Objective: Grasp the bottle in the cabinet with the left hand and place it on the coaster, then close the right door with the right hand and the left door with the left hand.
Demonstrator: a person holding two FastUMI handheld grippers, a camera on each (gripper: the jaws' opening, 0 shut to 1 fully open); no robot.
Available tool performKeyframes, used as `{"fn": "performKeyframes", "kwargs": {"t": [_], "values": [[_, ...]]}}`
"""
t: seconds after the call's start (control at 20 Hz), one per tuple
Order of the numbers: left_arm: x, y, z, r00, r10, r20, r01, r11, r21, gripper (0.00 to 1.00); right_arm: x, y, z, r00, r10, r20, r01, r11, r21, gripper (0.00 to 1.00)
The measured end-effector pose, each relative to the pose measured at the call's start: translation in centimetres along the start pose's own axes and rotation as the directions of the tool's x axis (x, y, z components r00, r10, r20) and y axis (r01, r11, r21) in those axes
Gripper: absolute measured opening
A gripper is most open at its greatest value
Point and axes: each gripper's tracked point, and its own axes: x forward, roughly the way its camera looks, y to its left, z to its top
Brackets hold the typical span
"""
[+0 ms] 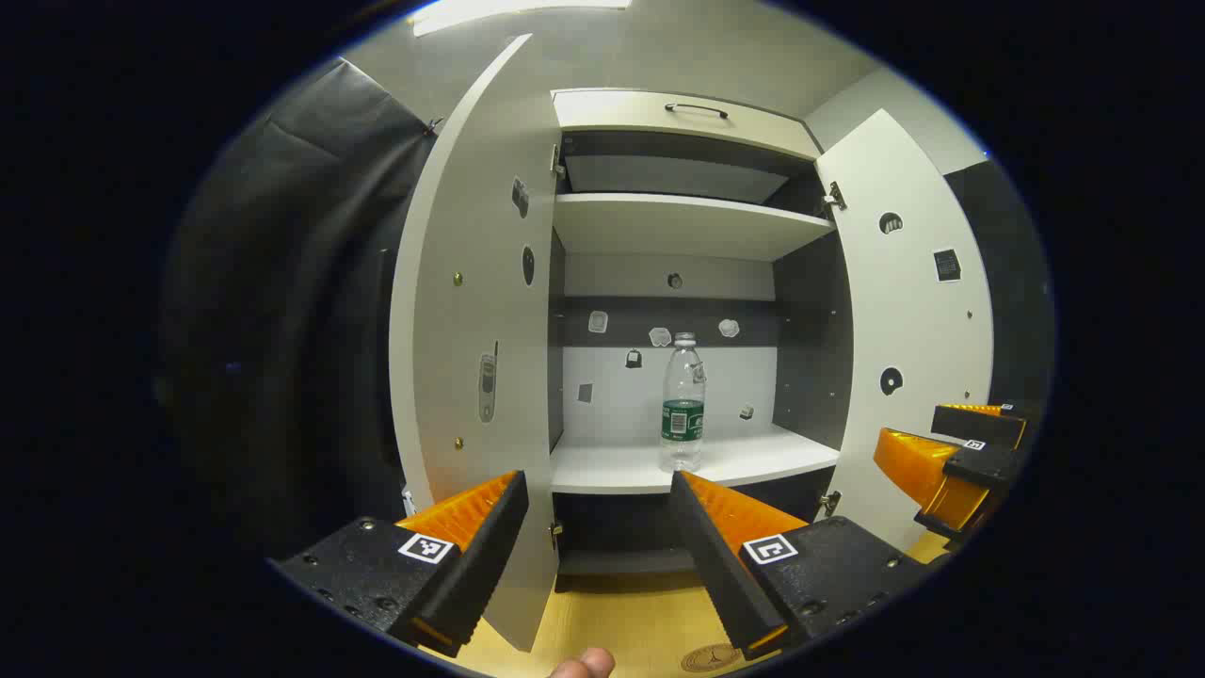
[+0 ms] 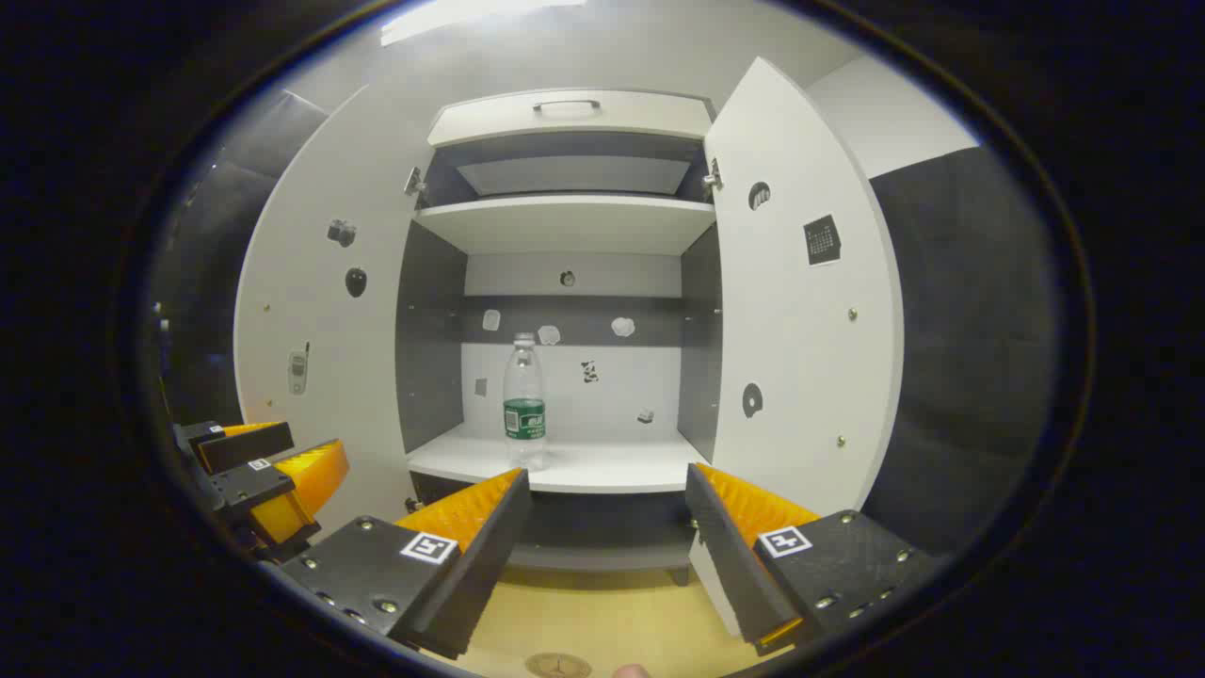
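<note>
Inside the cabinet (image 2: 565, 235), the bottle (image 1: 682, 400) stands upright on the lower shelf (image 1: 697, 461), both doors open. Left gripper (image 1: 598, 527) and right gripper (image 2: 607, 527) hover before it, jaws apart, holding nothing. Coaster (image 1: 711, 657) lies on the bench (image 1: 621, 621).

**No readable text; markings only**

Bottle (image 1: 682, 400), upright on the cabinet's lower shelf (image 1: 697, 461): green label band, print too small to read in either view.

Square black-and-white coded tags on the gripper bodies: two on the left gripper (image 1: 599, 508), two on the right gripper (image 2: 604, 508). Patterns, not letters.

Right door (image 2: 800, 311), inner face: small dark square sticker, grid-like, possibly a calendar; no figures legible. Other stickers on the left door (image 1: 471, 311) and the back wall are little pictures, no words.

Round coaster (image 1: 708, 657) on the surface carries an embossed emblem; no lettering made out.
</note>
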Motion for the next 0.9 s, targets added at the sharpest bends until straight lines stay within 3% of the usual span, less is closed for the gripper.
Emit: {"fn": "performKeyframes", "kwargs": {"t": [0.1, 0.2, 0.9], "values": [[0.1, 0.0, 0.0, 1.0, 0.002, 0.002, -0.002, 1.0, 0.003, 0.92, 0.2, -0.1, -0.3, 1.0, 0.0, -0.008, 0.0, 1.0, -0.01, 1.0], [0.3, -0.1, 0.1, 1.0, 0.004, 0.002, -0.004, 1.0, 0.005, 0.96, 0.4, 0.0, -0.6, 1.0, 0.005, -0.012, -0.005, 1.0, -0.009, 1.0], [2.0, -1.2, -0.1, 1.0, -0.004, 0.0, 0.004, 1.0, 0.02, 0.96, 1.9, -0.8, -1.2, 1.0, 0.007, -0.024, -0.007, 1.0, 0.017, 1.0]]}}
